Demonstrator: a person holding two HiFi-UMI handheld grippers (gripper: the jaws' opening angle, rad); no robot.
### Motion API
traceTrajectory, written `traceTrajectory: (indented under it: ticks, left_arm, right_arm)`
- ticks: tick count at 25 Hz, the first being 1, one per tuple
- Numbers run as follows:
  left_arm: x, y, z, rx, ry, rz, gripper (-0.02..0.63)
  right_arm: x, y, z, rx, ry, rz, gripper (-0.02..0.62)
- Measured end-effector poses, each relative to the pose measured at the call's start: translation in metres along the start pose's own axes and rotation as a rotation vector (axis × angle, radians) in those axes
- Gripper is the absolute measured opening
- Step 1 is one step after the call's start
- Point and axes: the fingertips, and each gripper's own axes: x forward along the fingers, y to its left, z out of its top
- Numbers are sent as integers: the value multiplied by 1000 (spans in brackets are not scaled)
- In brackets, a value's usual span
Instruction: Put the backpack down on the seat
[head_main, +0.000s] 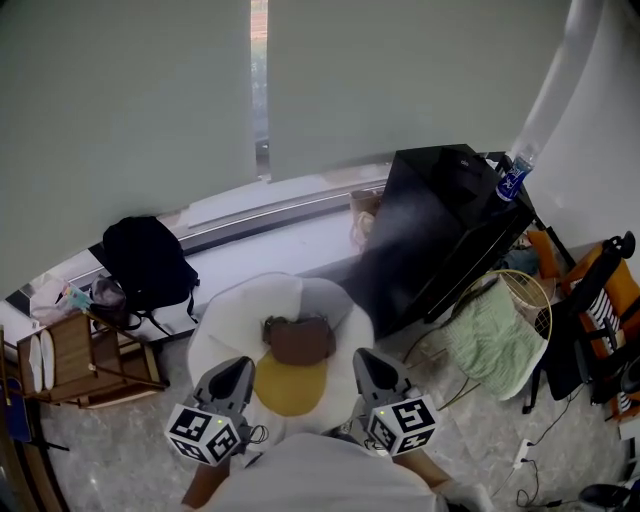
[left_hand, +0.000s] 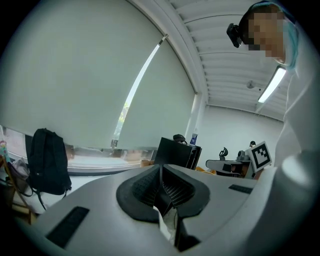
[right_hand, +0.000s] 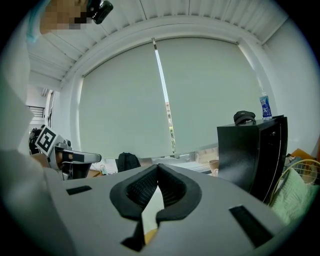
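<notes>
At the bottom of the frame, the left gripper (head_main: 234, 372) and right gripper (head_main: 368, 360) hover over the white seat (head_main: 215, 322). The 2 pairs of jaws are closed on nothing, seemingly idle before reaching. The black backpack (head_main: 147, 262) stands at mid-left, propped upright on the window ledge (head_main: 270, 235).

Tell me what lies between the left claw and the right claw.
In the head view, the yellow centre of the white seat lies between the left claw and the right claw, both shut.

The backpack (head_main: 147, 262) stands on the ledge (head_main: 290, 243), left of the seat (head_main: 222, 322).
</notes>
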Motion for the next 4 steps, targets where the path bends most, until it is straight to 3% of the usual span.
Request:
traceTrajectory:
  ticks: [4]
  left_arm:
    - [1, 1, 0, -2, -8, 4, 43]
  right_arm:
    - [2, 1, -2, 8, -6, 3, 31]
